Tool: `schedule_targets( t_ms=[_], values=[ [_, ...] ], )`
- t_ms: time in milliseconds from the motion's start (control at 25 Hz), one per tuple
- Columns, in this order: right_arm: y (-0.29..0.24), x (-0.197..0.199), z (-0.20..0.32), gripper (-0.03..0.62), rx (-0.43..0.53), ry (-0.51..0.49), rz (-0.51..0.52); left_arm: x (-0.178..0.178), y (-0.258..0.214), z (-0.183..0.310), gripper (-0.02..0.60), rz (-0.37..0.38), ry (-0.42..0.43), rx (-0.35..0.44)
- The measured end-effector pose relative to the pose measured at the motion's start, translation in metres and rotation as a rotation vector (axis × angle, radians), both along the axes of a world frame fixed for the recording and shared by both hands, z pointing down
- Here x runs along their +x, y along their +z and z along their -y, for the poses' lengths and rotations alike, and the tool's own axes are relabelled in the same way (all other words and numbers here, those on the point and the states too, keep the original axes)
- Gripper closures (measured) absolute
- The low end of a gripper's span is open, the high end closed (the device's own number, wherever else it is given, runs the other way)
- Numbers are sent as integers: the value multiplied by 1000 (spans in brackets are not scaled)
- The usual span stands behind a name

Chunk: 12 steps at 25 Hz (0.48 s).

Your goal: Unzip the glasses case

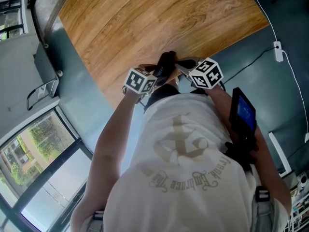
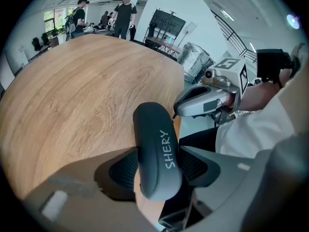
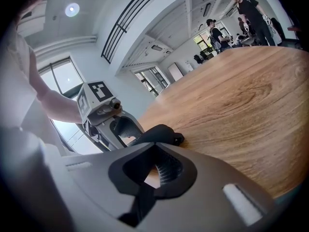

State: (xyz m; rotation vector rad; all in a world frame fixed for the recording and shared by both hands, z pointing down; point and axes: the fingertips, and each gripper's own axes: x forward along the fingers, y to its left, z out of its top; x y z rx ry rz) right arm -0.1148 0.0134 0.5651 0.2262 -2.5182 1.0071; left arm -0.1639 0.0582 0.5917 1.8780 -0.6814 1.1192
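We find the left hand-held gripper (image 2: 159,167) clamped across the middle of the dark glasses case (image 2: 155,134), which is held over the near rim of the wooden tabletop (image 2: 72,91). The right hand-held gripper (image 3: 155,168) sits just beside the case's end, jaws drawn together at the tips; we cannot confirm anything pinched between them

A: Any room past the glasses case (image 2: 157,149)?
B: Plenty; the worktop (image 2: 72,95) lies bare beyond it.
A: Nearer in?
B: Cramped: left claw (image 2: 157,167) and right claw (image 3: 155,170) crowd the near edge, person's torso (image 1: 188,149) just behind.
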Motion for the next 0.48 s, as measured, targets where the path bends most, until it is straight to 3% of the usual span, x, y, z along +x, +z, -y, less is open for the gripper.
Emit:
schedule_targets(
  t_ms=[480],
  values=[
    [-5, 1, 6, 586, 30, 25, 14, -4, -3, -4, 305, 31, 70, 4]
  ],
)
